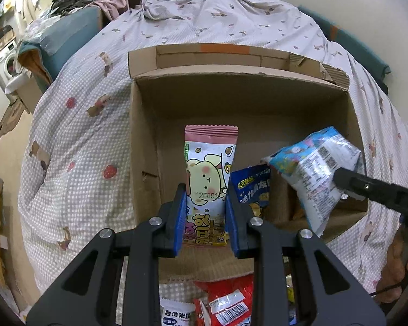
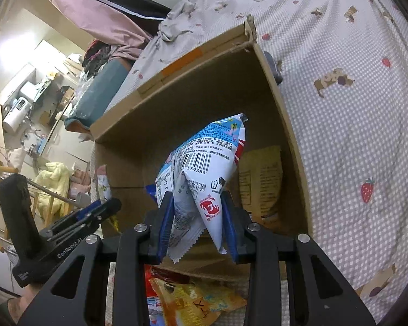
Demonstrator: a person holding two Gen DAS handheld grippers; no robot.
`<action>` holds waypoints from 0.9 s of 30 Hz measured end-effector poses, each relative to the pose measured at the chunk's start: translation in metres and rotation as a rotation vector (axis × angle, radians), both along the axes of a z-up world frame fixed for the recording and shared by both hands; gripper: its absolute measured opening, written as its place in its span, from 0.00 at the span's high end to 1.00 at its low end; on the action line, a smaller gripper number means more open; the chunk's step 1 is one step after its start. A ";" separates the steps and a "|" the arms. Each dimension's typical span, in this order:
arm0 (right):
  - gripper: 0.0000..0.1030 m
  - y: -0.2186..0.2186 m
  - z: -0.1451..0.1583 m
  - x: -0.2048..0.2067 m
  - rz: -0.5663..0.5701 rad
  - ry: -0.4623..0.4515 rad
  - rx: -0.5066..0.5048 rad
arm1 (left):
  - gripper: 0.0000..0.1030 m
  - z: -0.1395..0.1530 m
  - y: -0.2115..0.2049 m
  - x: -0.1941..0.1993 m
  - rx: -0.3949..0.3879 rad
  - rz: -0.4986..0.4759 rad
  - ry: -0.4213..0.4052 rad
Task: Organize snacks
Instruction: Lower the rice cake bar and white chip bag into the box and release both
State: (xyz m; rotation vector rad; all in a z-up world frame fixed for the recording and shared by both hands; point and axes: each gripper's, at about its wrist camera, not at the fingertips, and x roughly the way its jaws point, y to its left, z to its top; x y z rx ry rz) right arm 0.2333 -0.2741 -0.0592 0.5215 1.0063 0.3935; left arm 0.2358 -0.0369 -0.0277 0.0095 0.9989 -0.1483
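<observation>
An open cardboard box (image 1: 147,141) sits on a bed. My left gripper (image 1: 205,214) is shut on a pink bear-print snack packet (image 1: 208,174) and holds it upright over the box's left side. My right gripper (image 2: 197,217) is shut on a blue-and-white snack bag (image 2: 201,163), held over the box (image 2: 283,125); this bag also shows in the left wrist view (image 1: 312,171). A dark blue snack bag (image 1: 251,187) and a brown packet (image 2: 261,179) stand inside the box. The left gripper shows at the lower left of the right wrist view (image 2: 103,209).
Loose snacks lie on the bed in front of the box: red packets (image 1: 225,298), a white packet (image 1: 174,315), yellow-orange packets (image 2: 193,298). The checked bedspread (image 1: 76,141) surrounds the box. A pillow (image 1: 68,35) and room clutter are at the left.
</observation>
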 end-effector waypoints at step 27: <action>0.26 0.012 -0.002 0.008 0.021 -0.020 -0.016 | 0.37 0.011 0.013 -0.005 -0.075 0.014 -0.019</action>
